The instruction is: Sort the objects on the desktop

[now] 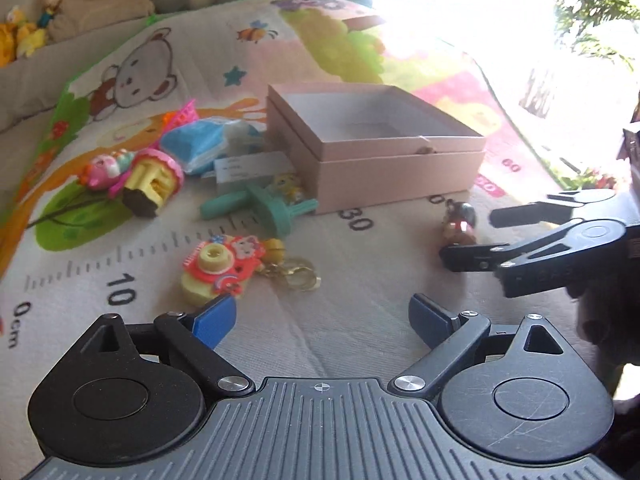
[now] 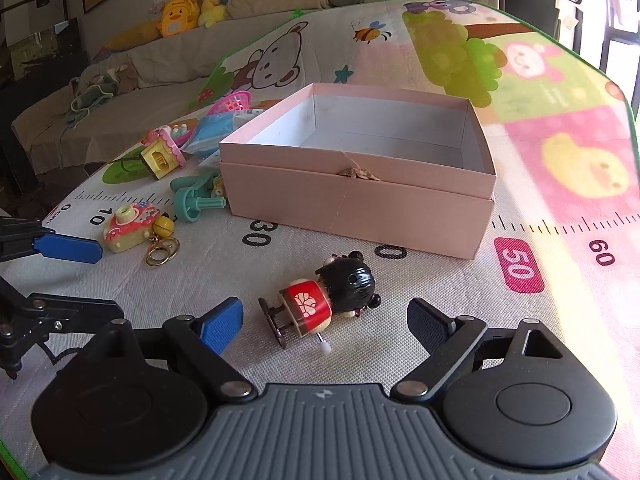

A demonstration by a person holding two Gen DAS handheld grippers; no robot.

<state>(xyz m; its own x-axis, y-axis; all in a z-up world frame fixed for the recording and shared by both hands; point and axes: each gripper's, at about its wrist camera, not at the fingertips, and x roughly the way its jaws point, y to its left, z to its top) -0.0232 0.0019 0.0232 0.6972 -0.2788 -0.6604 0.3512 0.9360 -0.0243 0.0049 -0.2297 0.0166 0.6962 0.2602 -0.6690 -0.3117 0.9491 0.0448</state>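
Pink box [image 2: 360, 204] sits open on the mat [image 2: 560, 152]. The doll [image 2: 332, 300] lies on its side near it, between the right gripper's [image 2: 324, 320] wide-spread fingers, untouched. The left gripper [image 1: 322, 316], also wide, hovers beside the camera keychain [image 1: 224, 266].

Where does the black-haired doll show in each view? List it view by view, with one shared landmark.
Left wrist: doll at right of centre, beside the right gripper.
Right wrist: doll at lower centre, lying on the mat between the open fingers.
Shared landmark: pink box just behind it.
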